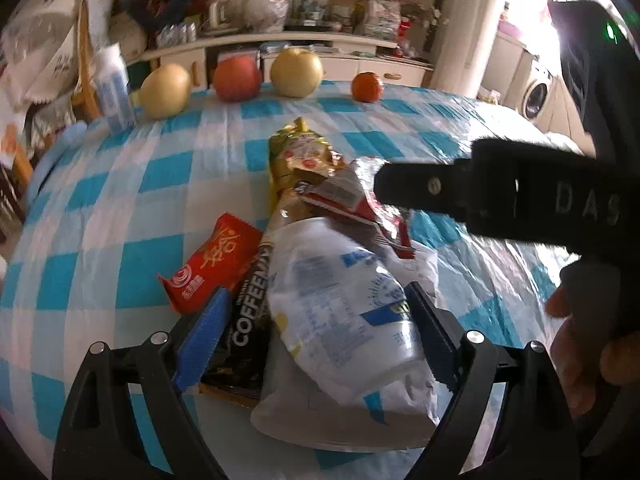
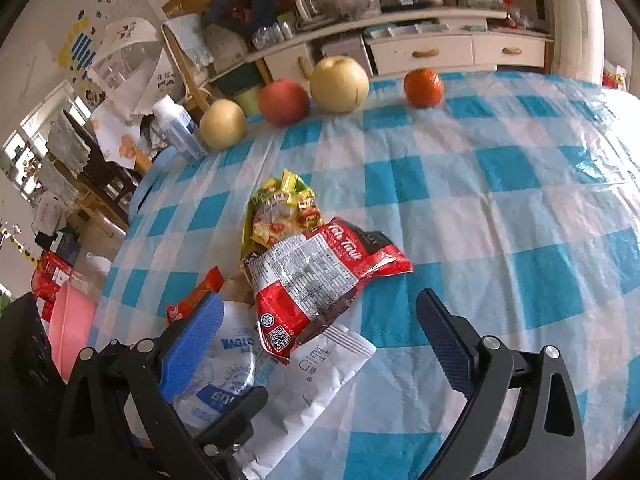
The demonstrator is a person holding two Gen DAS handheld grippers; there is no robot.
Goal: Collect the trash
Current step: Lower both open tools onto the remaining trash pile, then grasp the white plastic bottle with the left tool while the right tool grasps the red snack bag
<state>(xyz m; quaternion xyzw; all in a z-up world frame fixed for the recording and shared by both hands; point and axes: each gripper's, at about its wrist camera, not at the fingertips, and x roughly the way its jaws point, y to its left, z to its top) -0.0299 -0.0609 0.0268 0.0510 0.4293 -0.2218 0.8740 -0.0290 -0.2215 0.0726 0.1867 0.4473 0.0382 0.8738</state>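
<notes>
A pile of trash lies mid-table: a clear plastic cup (image 1: 344, 312) with blue print on a white paper bag (image 1: 340, 412), a black coffee packet (image 1: 248, 320), an orange-red packet (image 1: 212, 264), a yellow noodle packet (image 1: 300, 152) and a red wrapper (image 2: 320, 272). My left gripper (image 1: 316, 336) is open, with the cup and the coffee packet between its fingers. My right gripper (image 2: 320, 340) stands open over the red wrapper's near end and the white bag (image 2: 316, 380). In the left wrist view the right gripper's black finger (image 1: 420, 194) hangs over the red wrapper (image 1: 360, 204).
Two pears (image 2: 340, 84), an apple (image 2: 284, 100) and an orange (image 2: 424, 88) line the far edge of the blue-checked tablecloth (image 2: 500, 240). A white and blue bottle (image 2: 176, 128) stands at the far left corner. A pink bin (image 2: 72, 328) sits on the floor at left.
</notes>
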